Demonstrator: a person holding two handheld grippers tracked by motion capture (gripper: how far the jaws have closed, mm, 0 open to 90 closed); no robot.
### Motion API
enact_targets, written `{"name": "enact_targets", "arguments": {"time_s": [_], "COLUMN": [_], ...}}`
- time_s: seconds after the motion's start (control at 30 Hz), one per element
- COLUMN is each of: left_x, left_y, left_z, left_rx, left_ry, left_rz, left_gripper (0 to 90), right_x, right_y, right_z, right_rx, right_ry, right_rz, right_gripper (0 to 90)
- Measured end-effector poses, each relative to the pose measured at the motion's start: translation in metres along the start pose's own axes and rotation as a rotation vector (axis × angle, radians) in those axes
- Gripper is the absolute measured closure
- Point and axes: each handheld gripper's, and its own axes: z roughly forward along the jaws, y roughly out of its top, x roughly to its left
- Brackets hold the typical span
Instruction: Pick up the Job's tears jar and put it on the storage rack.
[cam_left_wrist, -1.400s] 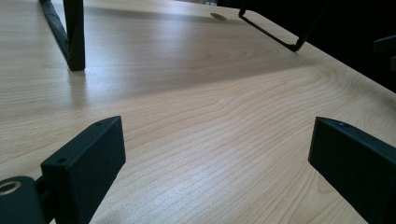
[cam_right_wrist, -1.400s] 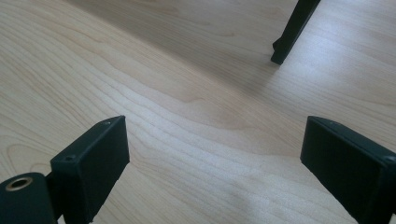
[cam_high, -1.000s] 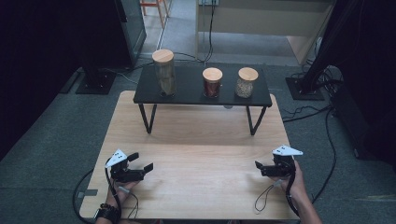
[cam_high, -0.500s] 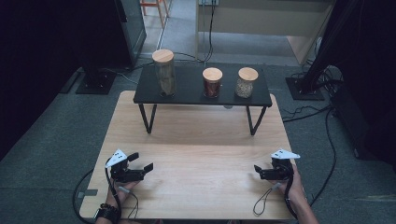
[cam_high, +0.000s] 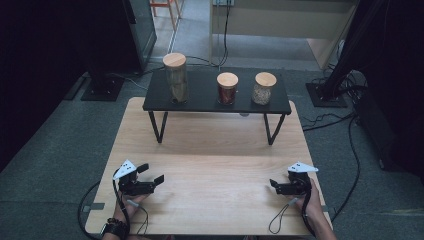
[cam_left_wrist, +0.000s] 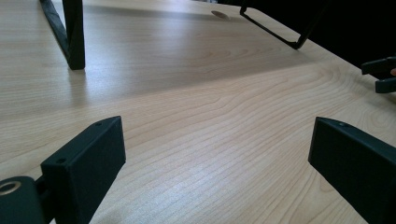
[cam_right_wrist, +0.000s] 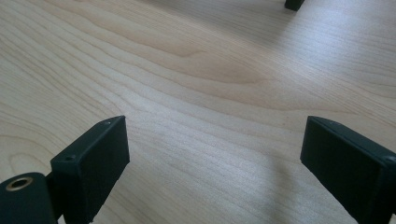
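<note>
Three glass jars with wooden lids stand on a low black shelf (cam_high: 200, 106) at the table's far side: a tall jar (cam_high: 176, 78) on the left, a short jar with red contents (cam_high: 227, 88) in the middle, a short jar with pale contents (cam_high: 264, 88) on the right. My left gripper (cam_high: 152, 178) rests low over the wooden table (cam_high: 215, 165) near its front left, open, nothing between its jaws. My right gripper (cam_high: 274, 185) sits near the front right, open and empty too. In the left gripper view, the table shows between my own open gripper (cam_left_wrist: 217, 158), and the right gripper's fingertips (cam_left_wrist: 380, 74) show far off.
The shelf's black legs (cam_high: 159, 126) stand on the table's far half. Cables (cam_high: 320, 120) trail over the grey floor at the right, and a dark stand base (cam_high: 102, 87) sits at the back left. Bare wood lies between the two grippers.
The right gripper has shifted slightly toward the front edge of the table. The left gripper and the jars have stayed where they were.
</note>
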Motion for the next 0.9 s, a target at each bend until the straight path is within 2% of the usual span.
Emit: {"name": "enact_targets", "arguments": {"time_s": [0.9], "left_x": [-0.0008], "left_y": [-0.0001], "left_z": [-0.0005], "left_rx": [0.001], "left_ry": [0.002], "left_rz": [0.008], "left_gripper": [4.0], "right_x": [0.0038], "right_y": [-0.0052], "right_z": [0.0014], "right_rx": [0.002], "right_ry": [0.002], "right_rz": [0.015], "right_gripper": [7.7]}}
